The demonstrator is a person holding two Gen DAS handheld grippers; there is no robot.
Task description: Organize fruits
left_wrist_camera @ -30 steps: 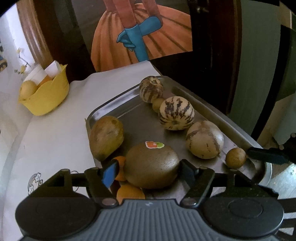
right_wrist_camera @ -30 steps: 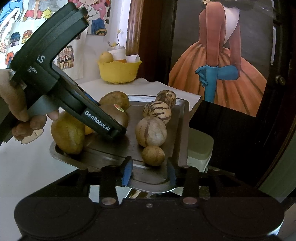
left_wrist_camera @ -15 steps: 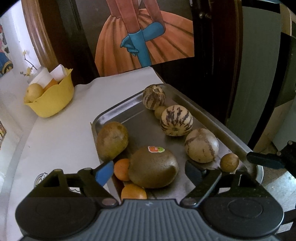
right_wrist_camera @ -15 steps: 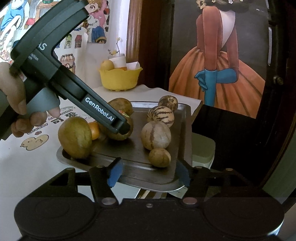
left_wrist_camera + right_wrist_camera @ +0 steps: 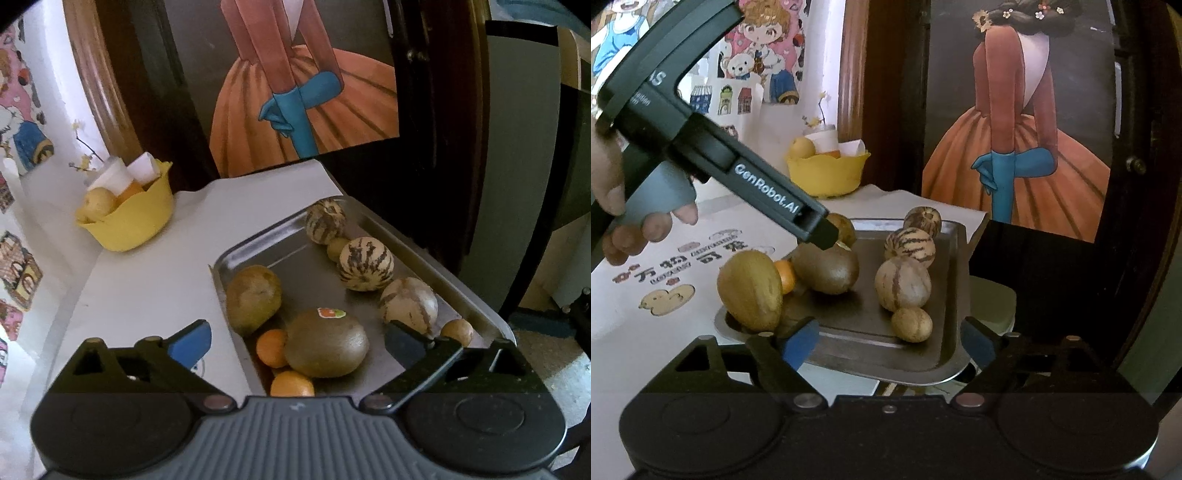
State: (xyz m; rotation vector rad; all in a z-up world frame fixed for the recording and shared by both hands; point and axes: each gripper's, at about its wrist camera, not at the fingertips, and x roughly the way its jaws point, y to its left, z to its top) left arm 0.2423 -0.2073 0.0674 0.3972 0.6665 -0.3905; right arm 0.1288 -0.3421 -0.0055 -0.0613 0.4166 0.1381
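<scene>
A metal tray [image 5: 295, 236] [image 5: 955, 258] holds the fruit. A large brown-green fruit with a sticker [image 5: 327, 343] [image 5: 827, 269] lies in its near part, with a second brown-green fruit [image 5: 253, 299] beside it and two small oranges [image 5: 271, 347] next to them. Three striped melons [image 5: 365, 264] [image 5: 910, 245] and small tan fruits [image 5: 458, 330] [image 5: 911, 324] line the other side. My left gripper [image 5: 297, 341] is open, above and behind the sticker fruit. My right gripper [image 5: 890, 341] is open and empty at the tray's near edge.
A yellow bowl [image 5: 129, 218] [image 5: 827, 173] with fruit and white cartons stands at the back of the white table [image 5: 147, 280]. The tray's right end overhangs the table edge. A dark door with a poster stands behind.
My left gripper let go of the sticker fruit, opened wide and drew back and up. My right gripper also opened and pulled back from the small tan fruit.
</scene>
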